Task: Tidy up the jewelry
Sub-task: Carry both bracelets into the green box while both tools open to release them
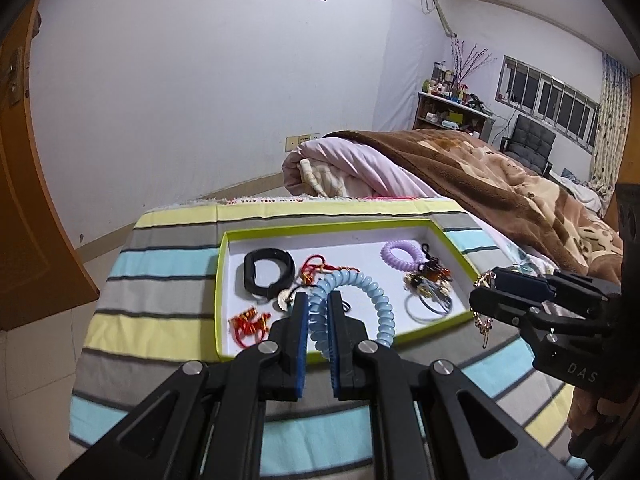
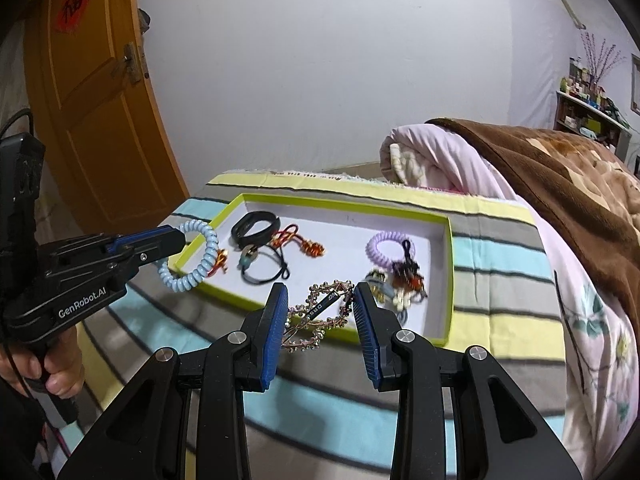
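Observation:
A shallow green-rimmed white tray [image 1: 224,300] [image 2: 448,280] lies on a striped cloth and holds a black band [image 1: 268,274], a purple coil tie [image 1: 402,255] [image 2: 390,246], red cord charms [image 1: 250,322] and a heap of small pieces [image 1: 430,286]. My left gripper [image 1: 318,304] [image 2: 176,240] is shut on a light blue coil bracelet [image 1: 372,296] [image 2: 196,264], lifted over the tray's near edge. My right gripper [image 2: 320,294] [image 1: 480,300] holds a gold beaded hair clip [image 2: 320,316] [image 1: 482,320] between its jaws, above the tray's near rim.
The striped cloth [image 1: 160,272] covers a small table. A bed with a pink quilt [image 1: 344,168] and a brown blanket [image 1: 500,192] lies behind and to the right. An orange door [image 2: 92,100] stands at the left.

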The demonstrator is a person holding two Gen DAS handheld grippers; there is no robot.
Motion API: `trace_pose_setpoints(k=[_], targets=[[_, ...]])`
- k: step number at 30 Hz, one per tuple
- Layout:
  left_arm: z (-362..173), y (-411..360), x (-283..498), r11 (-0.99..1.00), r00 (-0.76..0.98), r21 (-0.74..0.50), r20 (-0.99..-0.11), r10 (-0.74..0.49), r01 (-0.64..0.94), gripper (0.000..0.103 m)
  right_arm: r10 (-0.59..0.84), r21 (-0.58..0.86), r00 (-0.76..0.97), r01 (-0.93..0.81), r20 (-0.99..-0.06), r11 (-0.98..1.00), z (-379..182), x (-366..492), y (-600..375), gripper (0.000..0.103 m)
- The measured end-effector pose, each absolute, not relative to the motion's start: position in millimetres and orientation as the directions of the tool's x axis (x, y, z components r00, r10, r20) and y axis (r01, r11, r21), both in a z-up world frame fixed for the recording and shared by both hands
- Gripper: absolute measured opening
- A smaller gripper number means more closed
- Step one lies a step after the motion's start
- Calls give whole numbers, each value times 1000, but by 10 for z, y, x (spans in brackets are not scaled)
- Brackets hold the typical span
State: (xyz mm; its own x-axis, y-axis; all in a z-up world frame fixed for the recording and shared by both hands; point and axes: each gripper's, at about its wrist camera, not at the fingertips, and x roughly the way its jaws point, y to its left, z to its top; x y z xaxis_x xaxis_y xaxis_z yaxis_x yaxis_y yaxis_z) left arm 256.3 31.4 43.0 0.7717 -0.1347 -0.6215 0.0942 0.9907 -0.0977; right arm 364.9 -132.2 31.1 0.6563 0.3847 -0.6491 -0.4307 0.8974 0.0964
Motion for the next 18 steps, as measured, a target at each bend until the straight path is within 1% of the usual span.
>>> trace_pose_setpoints(k=[12, 18], targets=[[186, 392, 2904, 990, 747, -104, -650, -140, 95, 9, 375, 115, 625, -415, -685, 902, 76, 4183, -1188, 35], [30, 386, 3030, 990, 720, -100, -680, -139, 96, 9, 360, 108, 606, -411, -710, 905, -80, 4385, -1133, 35]])
